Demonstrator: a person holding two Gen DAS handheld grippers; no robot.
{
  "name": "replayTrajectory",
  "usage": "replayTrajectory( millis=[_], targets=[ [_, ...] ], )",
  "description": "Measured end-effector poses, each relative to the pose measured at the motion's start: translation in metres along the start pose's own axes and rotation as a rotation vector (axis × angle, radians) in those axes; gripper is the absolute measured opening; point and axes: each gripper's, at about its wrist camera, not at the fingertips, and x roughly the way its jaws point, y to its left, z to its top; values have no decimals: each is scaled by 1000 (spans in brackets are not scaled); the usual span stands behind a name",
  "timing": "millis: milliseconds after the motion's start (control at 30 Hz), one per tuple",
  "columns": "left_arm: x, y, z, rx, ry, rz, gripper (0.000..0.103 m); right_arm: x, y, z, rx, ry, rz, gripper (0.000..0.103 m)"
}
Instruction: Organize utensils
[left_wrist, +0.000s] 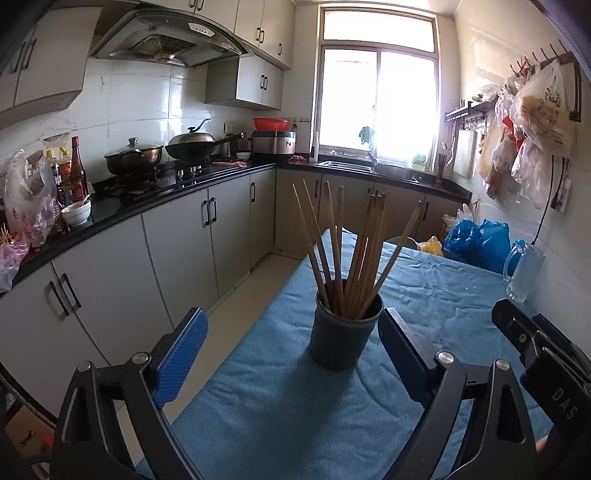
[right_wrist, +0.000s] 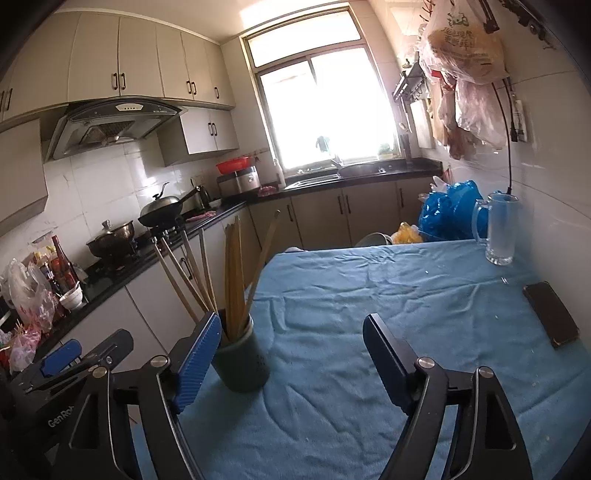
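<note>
At the lower right of your left wrist view, the other tongs' black body (left_wrist: 561, 402) reads "DAS". At the lower left of your right wrist view, the neighbouring tongs' body (right_wrist: 61, 419) reads "GenRob", cut off. The hanging bag's print (right_wrist: 461, 37) is illegible.

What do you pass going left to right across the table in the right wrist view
Left tool at the table's edge → dark holder full of chopsticks → bare blue tablecloth → glass mug → black phone by the wall.
</note>
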Motion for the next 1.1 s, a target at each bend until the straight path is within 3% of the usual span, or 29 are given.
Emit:
replayTrajectory(
  millis=[567,800,967,1100],
  targets=[
    [-13,-10,-28,47,38,-6,93,-14,-9,-29,7,54,-48,87],
    [-28,-6,-35,36,-35,24,98,-21,-6,-37,-9,52,-67,88],
    [-51,4,-35,9,-158,72,103,-27,1,-42,-50,38,-90,89],
    [-71,17,-31,-38,-242,64,103,-31,7,-45,-74,34,-93,89]
  ],
)
